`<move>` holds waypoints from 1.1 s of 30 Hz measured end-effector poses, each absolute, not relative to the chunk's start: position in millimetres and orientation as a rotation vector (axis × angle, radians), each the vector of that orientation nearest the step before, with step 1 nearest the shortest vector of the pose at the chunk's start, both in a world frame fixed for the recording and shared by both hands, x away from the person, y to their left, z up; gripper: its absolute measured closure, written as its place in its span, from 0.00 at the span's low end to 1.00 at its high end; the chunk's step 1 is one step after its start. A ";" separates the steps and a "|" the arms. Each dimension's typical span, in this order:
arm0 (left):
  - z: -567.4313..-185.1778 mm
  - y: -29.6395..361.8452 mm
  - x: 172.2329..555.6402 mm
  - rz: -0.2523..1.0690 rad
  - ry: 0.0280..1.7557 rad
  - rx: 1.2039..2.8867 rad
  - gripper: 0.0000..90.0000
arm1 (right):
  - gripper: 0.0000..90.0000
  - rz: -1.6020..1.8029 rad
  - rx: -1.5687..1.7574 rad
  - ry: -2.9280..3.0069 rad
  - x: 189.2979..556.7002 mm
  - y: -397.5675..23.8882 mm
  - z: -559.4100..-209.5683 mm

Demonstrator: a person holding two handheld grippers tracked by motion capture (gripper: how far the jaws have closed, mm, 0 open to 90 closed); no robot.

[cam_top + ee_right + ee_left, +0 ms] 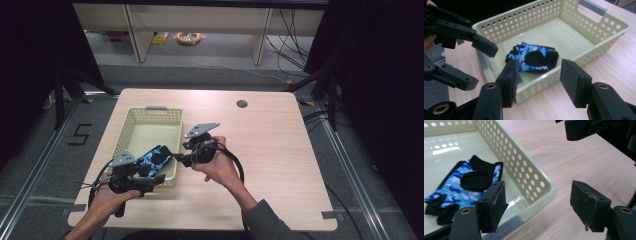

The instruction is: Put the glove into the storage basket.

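Note:
A blue camouflage fingerless glove with black palm padding lies flat in the near end of a pale green perforated basket. My left gripper is open at the basket's near right corner, one jaw over the inside and one over the table, holding nothing. My right gripper is open just outside the basket's right wall, pointing at the glove, also holding nothing. In the right gripper view the left gripper stands open beyond the basket corner.
The basket has a grey handle at its far end. The wooden table has a round cable hole at the back. Bare tabletop stretches to the right of both hands.

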State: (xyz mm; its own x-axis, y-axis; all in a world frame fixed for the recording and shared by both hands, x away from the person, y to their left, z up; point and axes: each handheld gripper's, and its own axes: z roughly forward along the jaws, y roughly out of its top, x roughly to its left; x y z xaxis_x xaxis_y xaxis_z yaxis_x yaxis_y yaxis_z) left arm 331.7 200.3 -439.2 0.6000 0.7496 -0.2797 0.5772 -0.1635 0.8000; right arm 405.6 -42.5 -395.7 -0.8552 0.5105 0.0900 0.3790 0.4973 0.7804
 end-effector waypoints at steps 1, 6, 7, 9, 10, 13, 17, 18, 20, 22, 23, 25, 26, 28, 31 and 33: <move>-439.2 200.3 331.7 0.221 1.071 1.851 0.32 | 0.55 1.288 0.773 2.583 405.6 -42.5 -395.7; -437.5 196.2 325.9 0.211 1.045 1.850 0.31 | 0.54 1.309 0.798 2.564 397.9 -57.0 -397.1; -437.5 196.2 325.9 0.211 1.045 1.850 0.31 | 0.54 1.309 0.798 2.564 397.9 -57.0 -397.1; -436.7 195.6 324.7 0.215 1.049 1.853 0.31 | 0.51 1.309 0.791 2.560 396.2 -61.9 -396.8; -437.8 194.9 323.6 0.227 1.041 1.846 0.30 | 0.47 1.316 0.803 2.549 393.6 -65.9 -397.8; -439.2 194.2 322.5 0.226 1.038 1.862 0.28 | 0.40 1.314 0.824 2.535 388.7 -71.7 -400.1; -444.7 189.7 318.5 0.234 1.019 1.877 0.24 | 0.32 1.334 0.848 2.497 382.8 -80.1 -406.4; -445.6 189.5 317.9 0.225 1.013 1.888 0.23 | 0.31 1.341 0.861 2.502 381.6 -82.5 -408.1; -447.0 188.2 316.7 0.225 1.013 1.887 0.23 | 0.30 1.345 0.859 2.493 380.6 -84.2 -410.1; -449.8 186.5 313.7 0.227 1.001 1.894 0.21 | 0.29 1.323 0.898 2.489 377.8 -89.3 -413.4; -449.8 186.5 313.7 0.227 1.001 1.894 0.20 | 0.29 1.323 0.898 2.489 377.8 -89.3 -413.4; -450.7 185.9 311.2 0.229 0.978 1.895 0.19 | 0.28 1.323 0.886 2.493 376.5 -94.5 -417.2; -450.7 185.9 311.2 0.229 0.978 1.895 0.19 | 0.27 1.324 0.915 2.493 375.0 -95.4 -418.5; -452.0 185.4 308.5 0.223 0.956 1.896 0.18 | 0.27 1.324 0.930 2.481 374.3 -96.9 -418.9; -452.2 181.5 299.9 0.225 0.921 1.914 0.18 | 0.26 1.333 0.936 2.479 370.5 -101.8 -422.7; -451.8 180.6 297.8 0.228 0.922 1.915 0.18 | 0.26 1.329 0.947 2.479 367.5 -103.6 -424.6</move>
